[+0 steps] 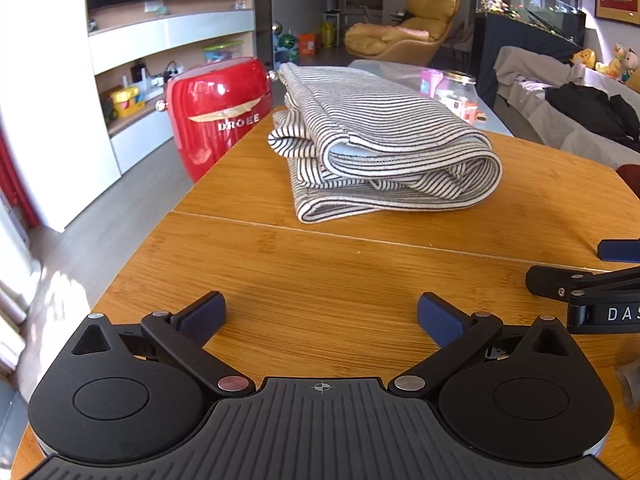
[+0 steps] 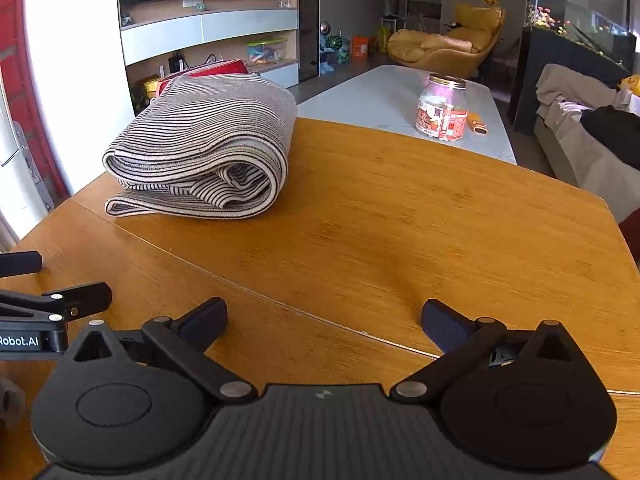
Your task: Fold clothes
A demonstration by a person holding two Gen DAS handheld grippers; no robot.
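Left wrist view. Our left gripper [image 1: 321, 320] hangs over bare worktop [image 1: 360, 272], jaws spread wide, nothing between them. The striped cloth [image 1: 380, 140] sits at 12 o'clock from the gripper, well apart, on the far half of the worktop: a compact stack of several layers, rolled fold at its right, loose edges at its left. We judge the fold done, or very nearly; the lower left corner sticks out a little and may want squaring. No other garment shows on the worktop. At 10 o'clock, beyond the worktop edge, a red case [image 1: 218, 116] reads "DROEE". At 3 o'clock the right gripper [image 1: 592, 276] enters the frame, its body lettered "DAS", the rest cut off.

Right wrist view. Our right gripper [image 2: 322, 320] is likewise spread, empty, over bare wood. The cloth [image 2: 204, 148] lies at 11 o'clock, well apart, untouched by either gripper. At 9 o'clock the left gripper [image 2: 48, 280] shows "Robot.AI". At 1 o'clock, on a grey table [image 2: 380, 96] past the worktop, stands a jar [image 2: 442, 108] with a red label; its writing is too small to read.

What is left, by our reckoning: tidying at most, or a next garment, none in view here.
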